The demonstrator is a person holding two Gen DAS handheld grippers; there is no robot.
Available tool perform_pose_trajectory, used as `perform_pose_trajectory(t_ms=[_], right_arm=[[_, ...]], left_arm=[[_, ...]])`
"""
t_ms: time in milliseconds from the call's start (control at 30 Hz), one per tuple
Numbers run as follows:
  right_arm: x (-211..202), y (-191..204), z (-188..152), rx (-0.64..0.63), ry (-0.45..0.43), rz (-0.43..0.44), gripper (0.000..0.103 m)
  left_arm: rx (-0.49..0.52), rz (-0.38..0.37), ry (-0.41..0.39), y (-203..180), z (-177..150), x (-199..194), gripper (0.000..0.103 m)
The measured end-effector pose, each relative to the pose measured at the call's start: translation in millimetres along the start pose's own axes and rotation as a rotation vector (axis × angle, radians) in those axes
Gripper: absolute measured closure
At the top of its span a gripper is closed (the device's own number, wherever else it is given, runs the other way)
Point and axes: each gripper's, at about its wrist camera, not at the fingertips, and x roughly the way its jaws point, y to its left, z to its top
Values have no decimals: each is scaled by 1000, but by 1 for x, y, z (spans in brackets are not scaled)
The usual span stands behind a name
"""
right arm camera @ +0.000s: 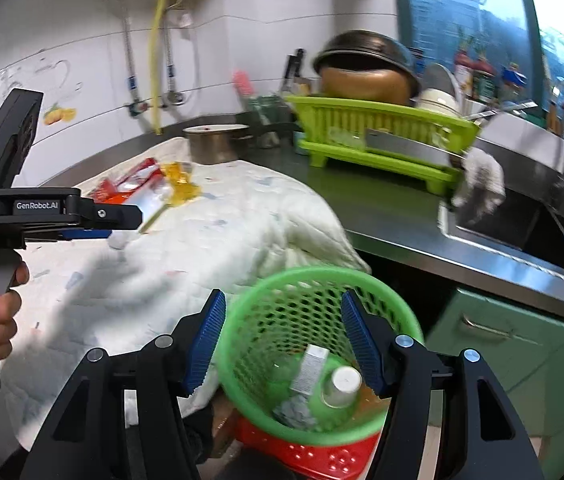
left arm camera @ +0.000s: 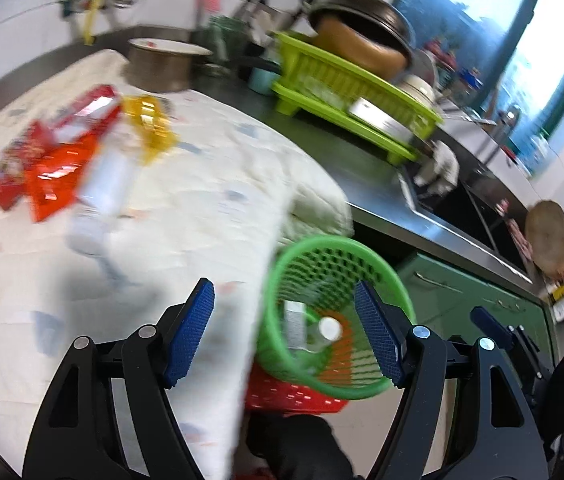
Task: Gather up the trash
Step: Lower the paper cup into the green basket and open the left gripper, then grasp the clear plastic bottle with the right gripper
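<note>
We see a bright green mesh basket (right arm camera: 318,280) standing on a red perforated crate (right arm camera: 322,456). Inside it lie a green bottle with a white cap (right arm camera: 340,390) and a small white-grey box (right arm camera: 310,368). The cloth (left arm camera: 202,200) is white with faint blue and pink marks. On it lie red-orange wrappers (left arm camera: 54,152) and a yellow wrapper (left arm camera: 150,124). The dish rack (right arm camera: 382,136) is lime green. Our gripper pads (right arm camera: 206,344) are blue.
</note>
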Motion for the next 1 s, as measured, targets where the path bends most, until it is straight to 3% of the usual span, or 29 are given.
perform_pose_trajectory(t_ms=[433, 700, 1000], right_arm=[[59, 83, 44, 8, 77, 224, 45], [118, 142, 80, 35, 154, 310, 45], [189, 174, 116, 104, 221, 324, 45]], left_arm=[[-176, 169, -80, 138, 3, -53, 33], [-262, 182, -98, 196, -8, -65, 38], [-288, 155, -95, 224, -12, -60, 48]])
